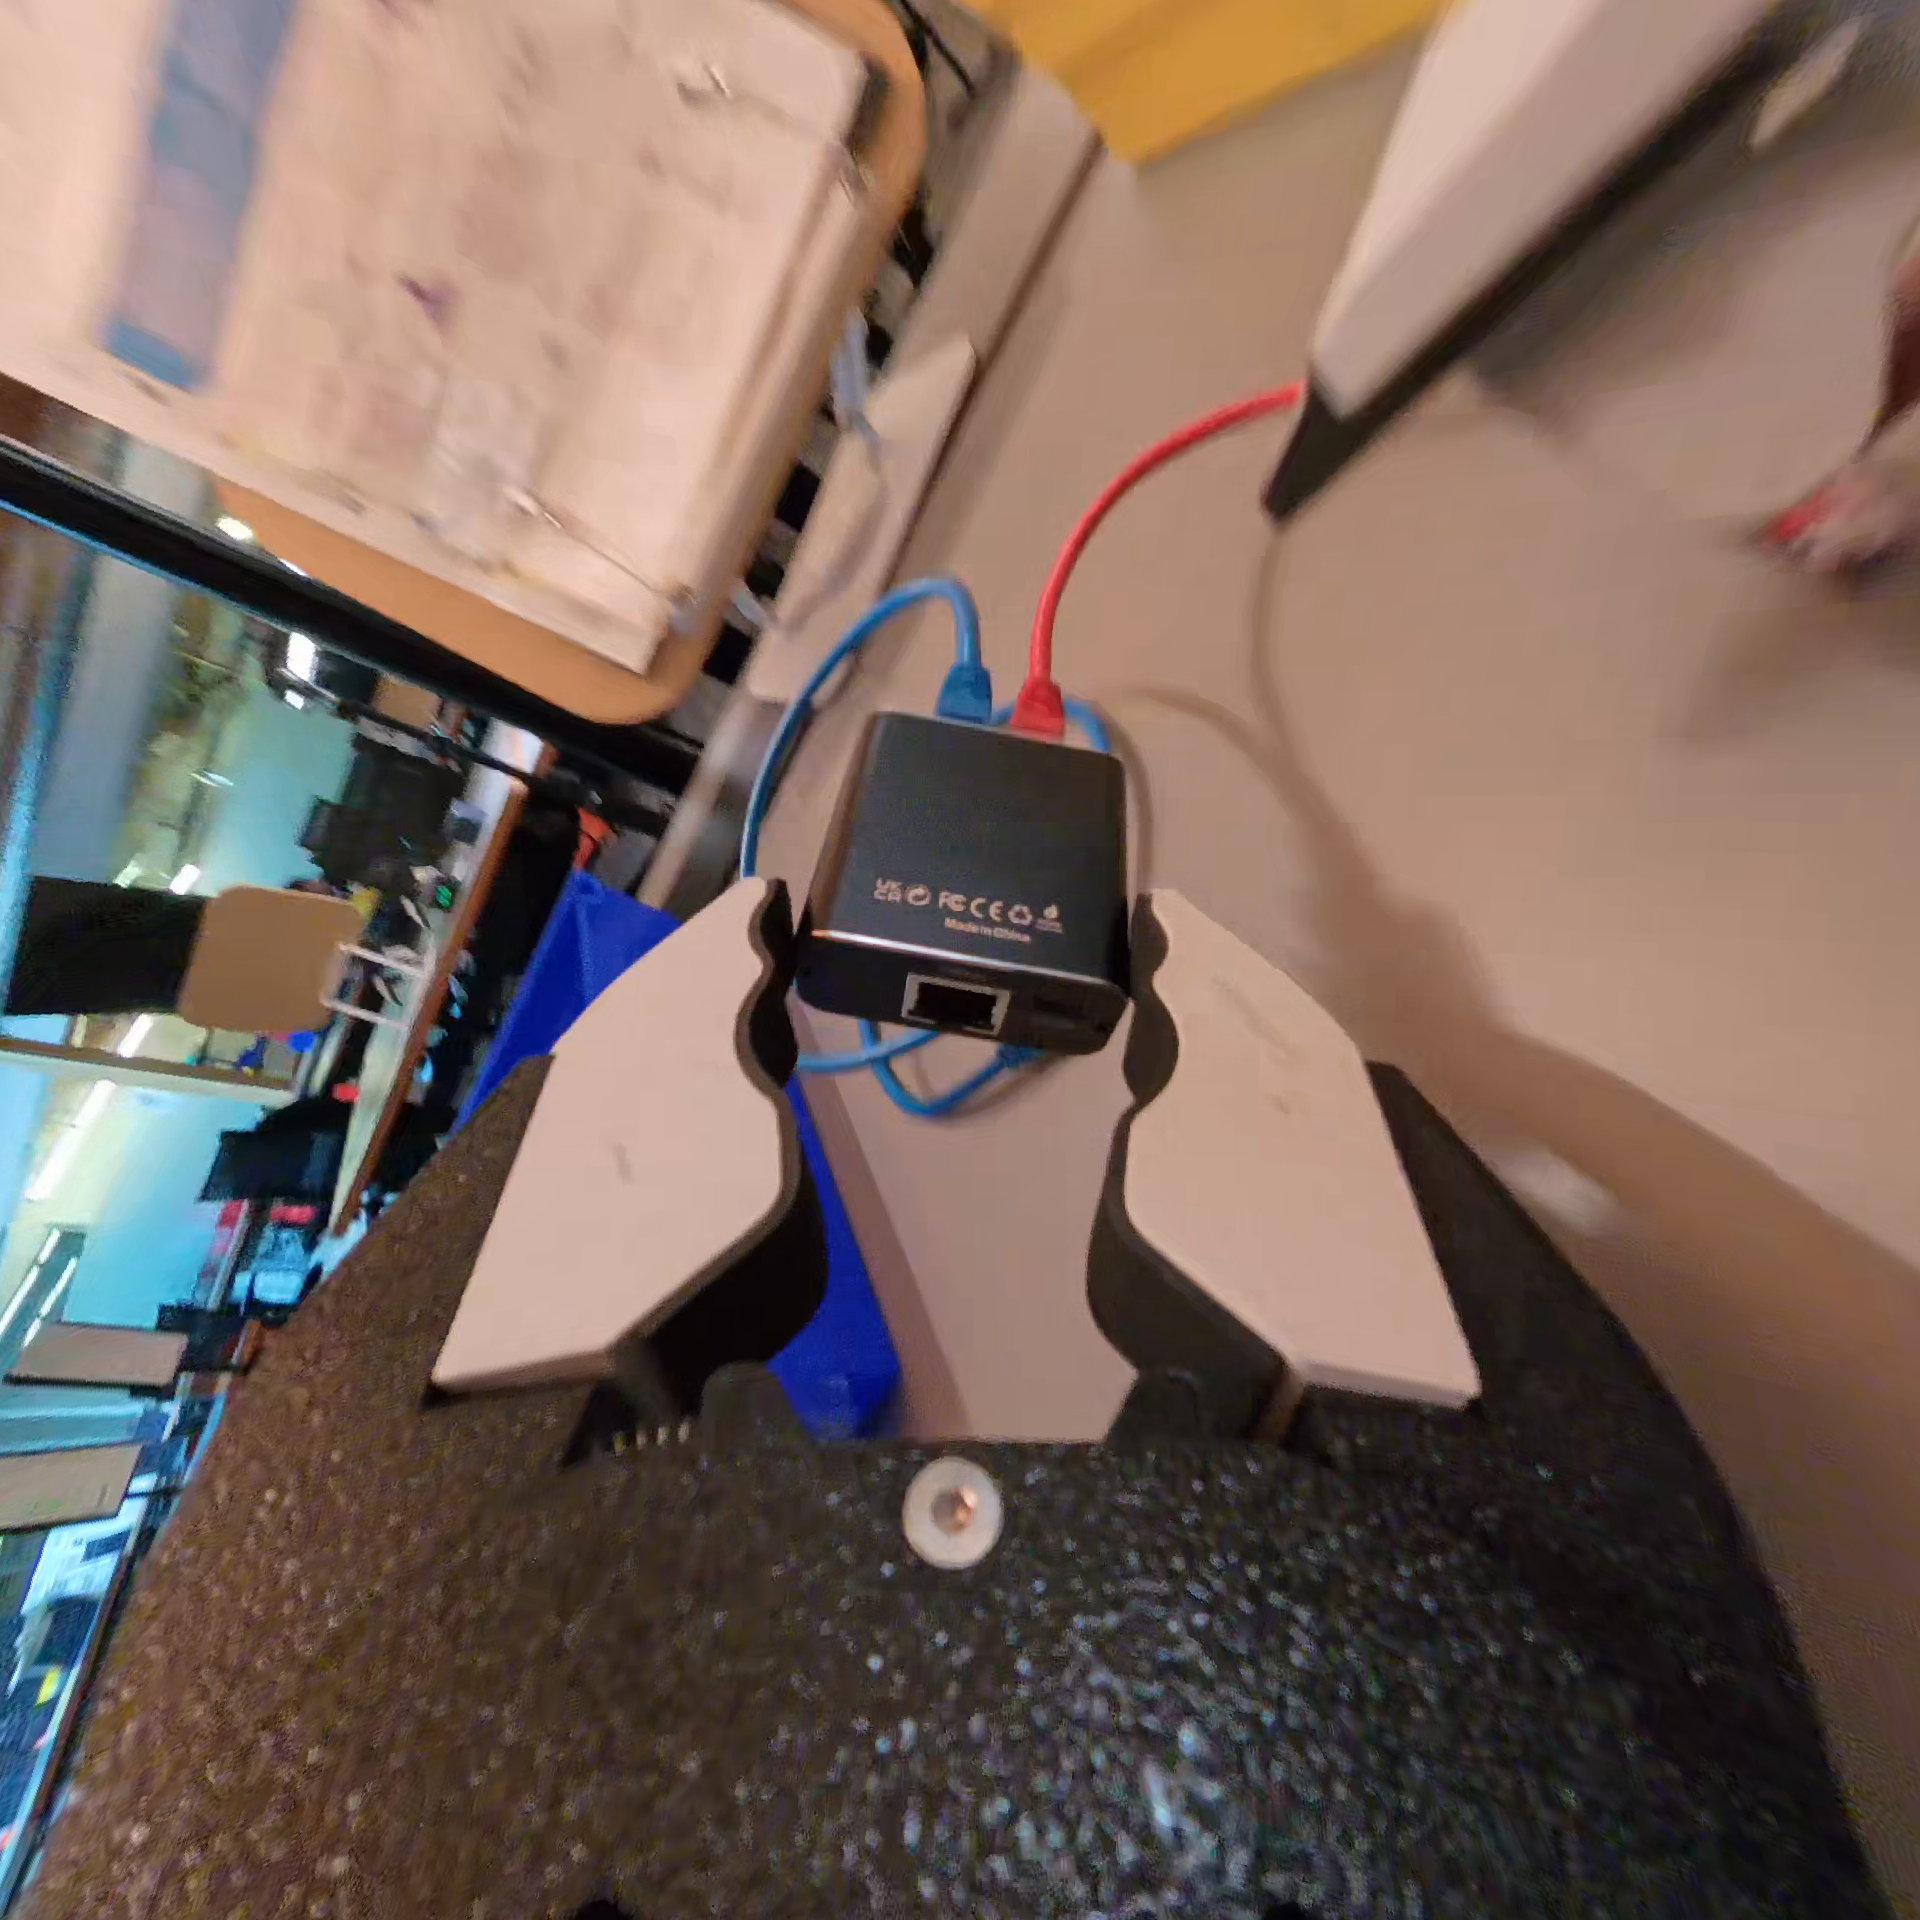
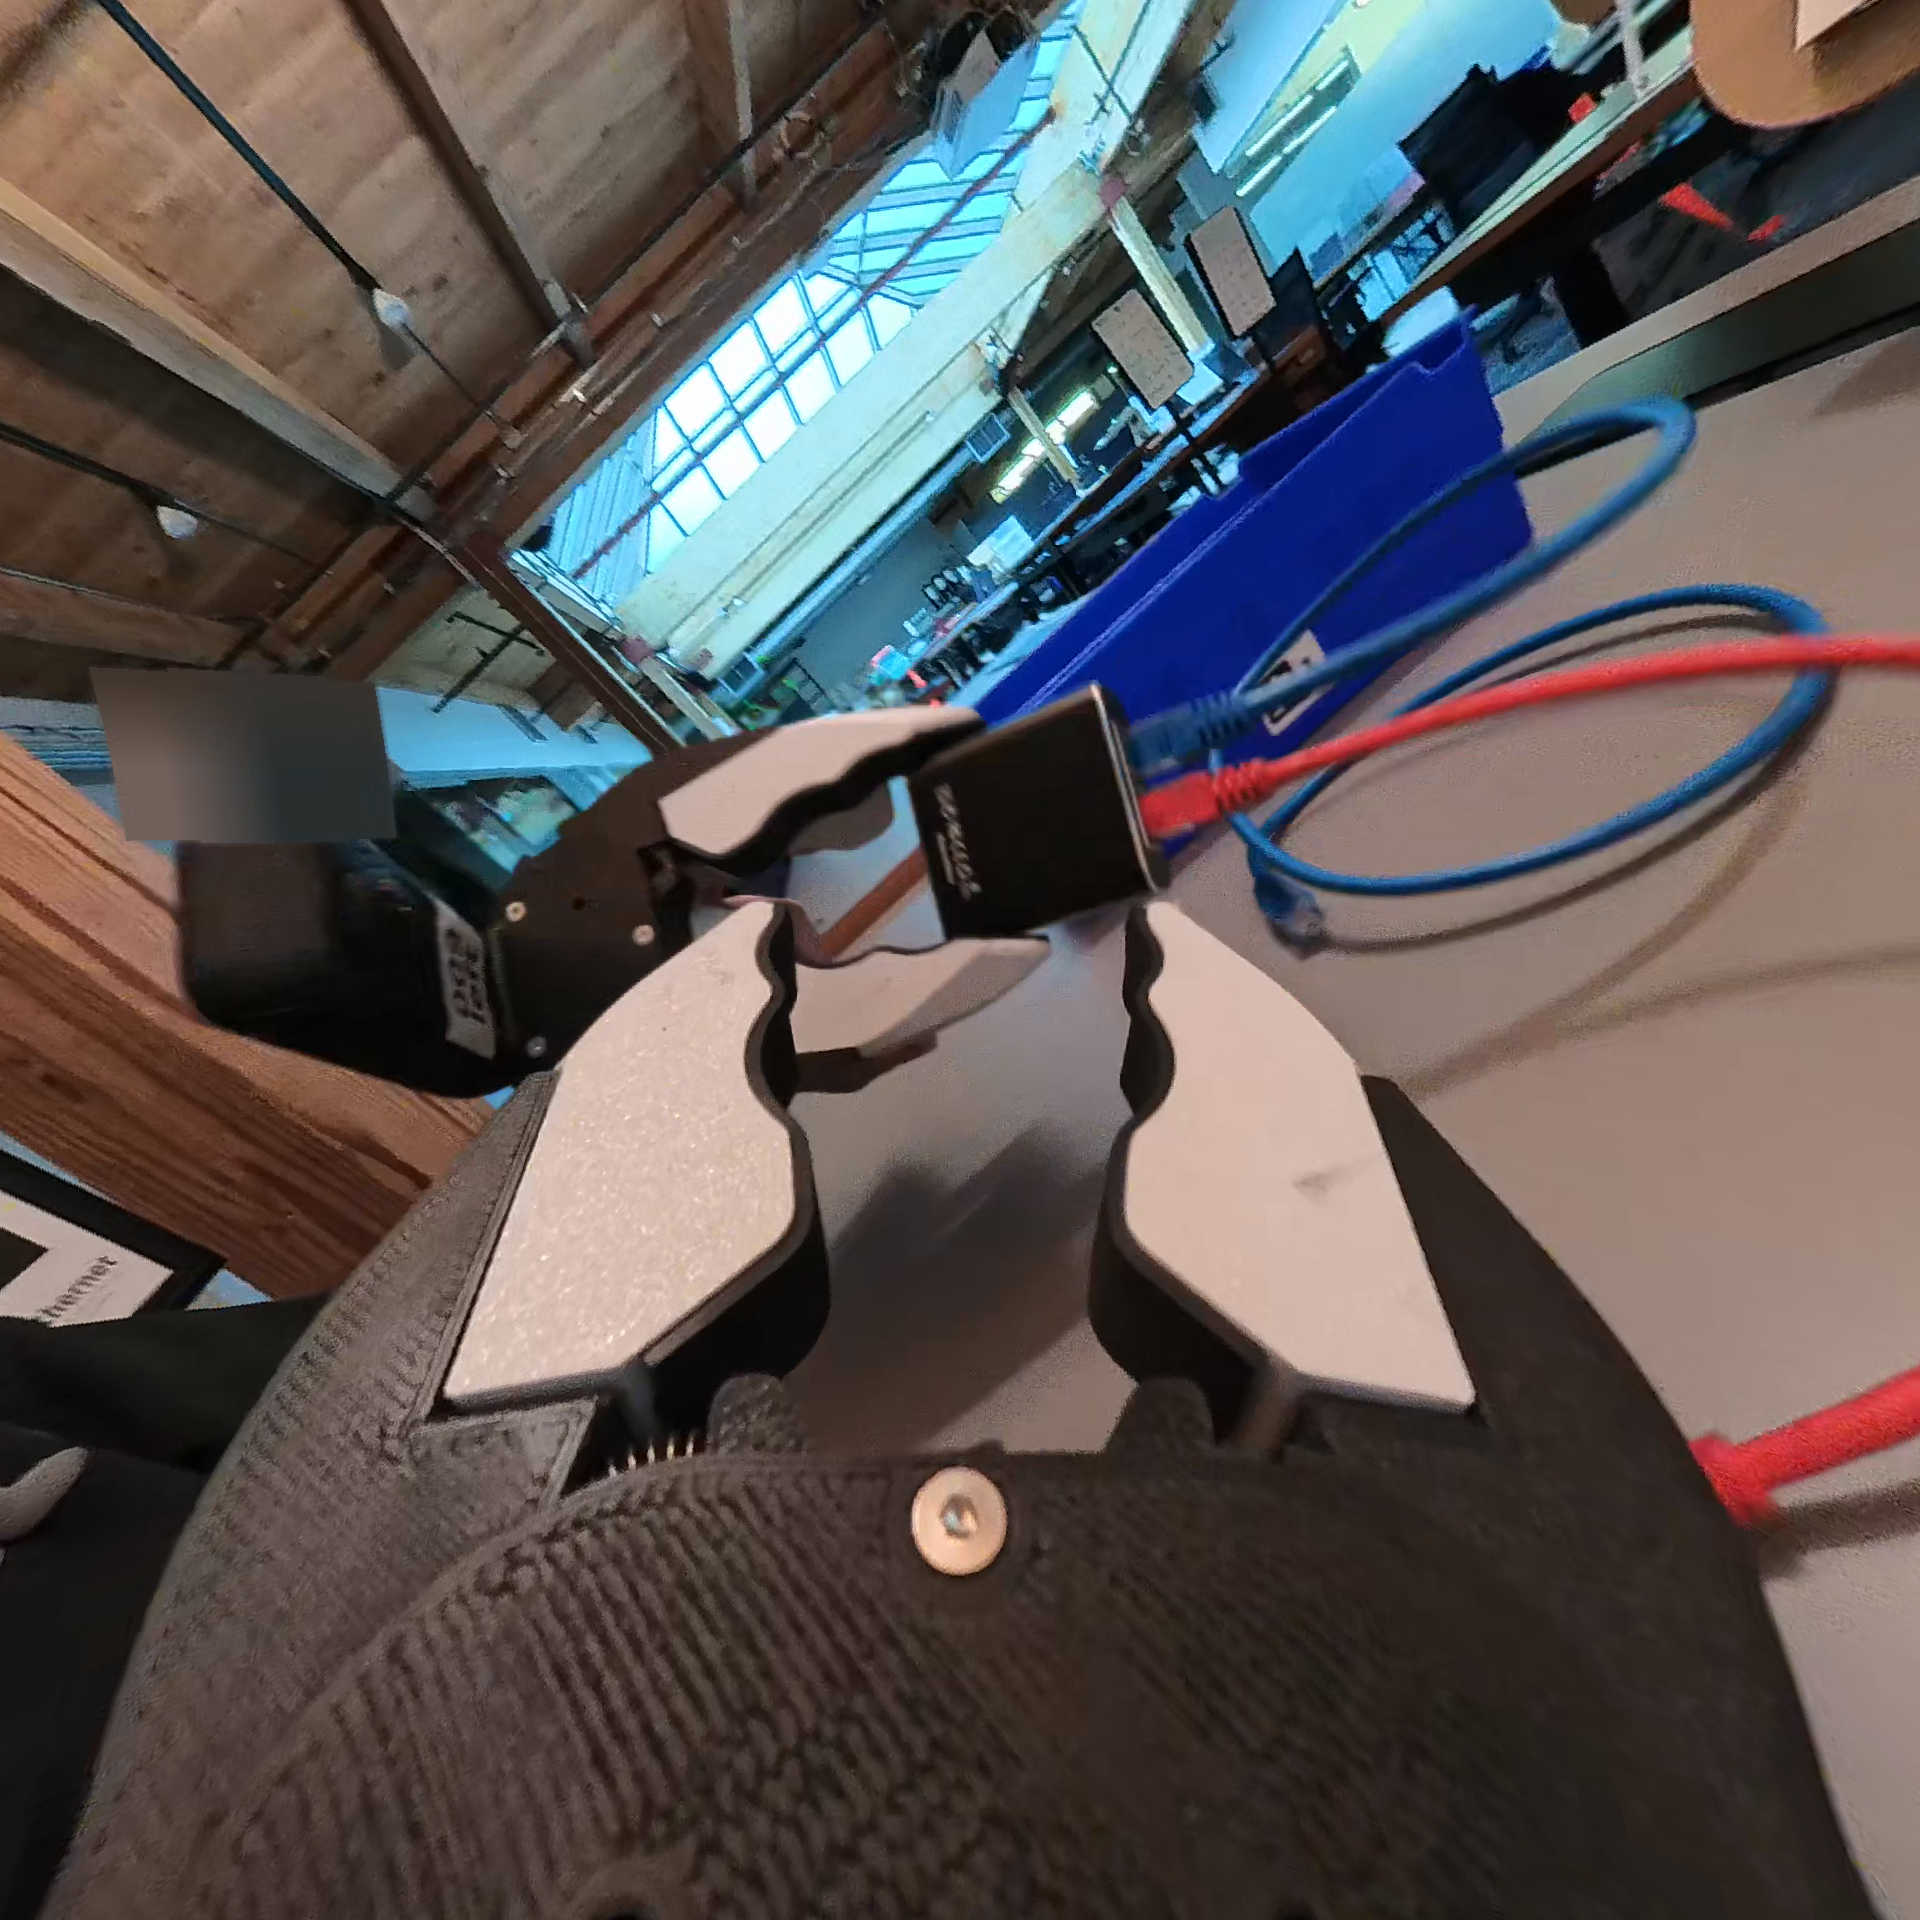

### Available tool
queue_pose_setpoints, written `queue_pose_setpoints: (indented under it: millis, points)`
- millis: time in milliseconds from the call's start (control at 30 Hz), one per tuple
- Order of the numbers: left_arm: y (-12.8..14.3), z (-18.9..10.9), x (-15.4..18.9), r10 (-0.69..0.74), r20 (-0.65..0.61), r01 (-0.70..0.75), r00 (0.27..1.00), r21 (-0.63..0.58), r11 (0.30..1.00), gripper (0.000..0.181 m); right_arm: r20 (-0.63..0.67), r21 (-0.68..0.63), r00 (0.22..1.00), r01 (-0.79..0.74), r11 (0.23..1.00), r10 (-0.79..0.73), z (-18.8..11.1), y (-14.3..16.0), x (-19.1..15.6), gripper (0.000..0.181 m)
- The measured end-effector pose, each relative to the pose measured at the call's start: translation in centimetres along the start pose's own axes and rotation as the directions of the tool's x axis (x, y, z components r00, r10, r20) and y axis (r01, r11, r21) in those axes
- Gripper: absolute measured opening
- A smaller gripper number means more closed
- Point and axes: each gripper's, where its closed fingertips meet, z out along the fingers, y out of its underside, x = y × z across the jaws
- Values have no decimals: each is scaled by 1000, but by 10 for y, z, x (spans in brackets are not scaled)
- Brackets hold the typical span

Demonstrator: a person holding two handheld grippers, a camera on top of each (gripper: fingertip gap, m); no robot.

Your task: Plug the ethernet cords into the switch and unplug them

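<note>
My left gripper (image 1: 961,940) is shut on the black switch (image 1: 977,831), pinching its two sides near the face with an empty port (image 1: 956,1003). A blue cord (image 1: 964,681) and a red cord (image 1: 1042,694) are plugged side by side into the far face. In the right wrist view the left gripper (image 2: 1003,842) holds the switch (image 2: 1039,831) tilted above the table, with the blue cord (image 2: 1558,644) and red cord (image 2: 1558,681) trailing right. A loose blue plug (image 2: 1288,904) lies on the table. My right gripper (image 2: 956,935) is open and empty, just short of the switch.
The grey table (image 2: 1610,1143) carries the cord loops. A blue bin (image 2: 1351,582) stands at its far edge, also in the left wrist view (image 1: 623,997). Another piece of red cord (image 2: 1808,1455) lies near right. A white slab (image 1: 1558,208) covers the red cord's far end.
</note>
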Motion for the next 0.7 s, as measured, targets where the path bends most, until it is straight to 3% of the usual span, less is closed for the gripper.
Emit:
queue_pose_setpoints:
  millis: [33, 167, 233, 300, 367, 433, 600, 667, 700]
  points:
    - [-11, -6, -3, -2, 9, 1, 1000, 49, 999, 61, 34, 12, 999, -20, 1000, 20, 1, 0, -4, 64]
    - [-58, -34, 3, -64, -55, 77, 996, 281, 957, 60, 201, 98, 970, -159, 982, 137, 3, -10, -23, 66]
    - [-68, -39, 11, -78, -116, 112, 990, 320, 941, 59, 240, 91, 943, -257, 962, 230, 6, -7, -23, 64]
    - [-63, -31, 19, -58, -124, 93, 991, 301, 949, 59, 279, 43, 906, -344, 938, 319, 8, 3, -19, 64]
    - [-48, -19, 29, -20, -140, 54, 990, 247, 968, 59, 228, 48, 891, -414, 909, 394, 9, 6, -5, 68]
    - [-38, -13, 34, 1, -170, 35, 985, 210, 977, 58, 221, 53, 913, -364, 930, 344, 6, 3, -5, 61]
    - [-5, -4, 45, -86, -332, 112, 939, 61, 992, 58, 156, 72, 965, -222, 972, 209, 0, -10, -8, 62]
    - [7, 2, 46, -121, -372, 158, 920, 71, 985, 20, 138, 73, 976, -178, 981, 167, -2, -12, -9, 62]
    - [13, 5, 50, -161, -414, 212, 896, 79, 974, 23, 129, 70, 979, -168, 983, 158, -2, -12, -9, 62]
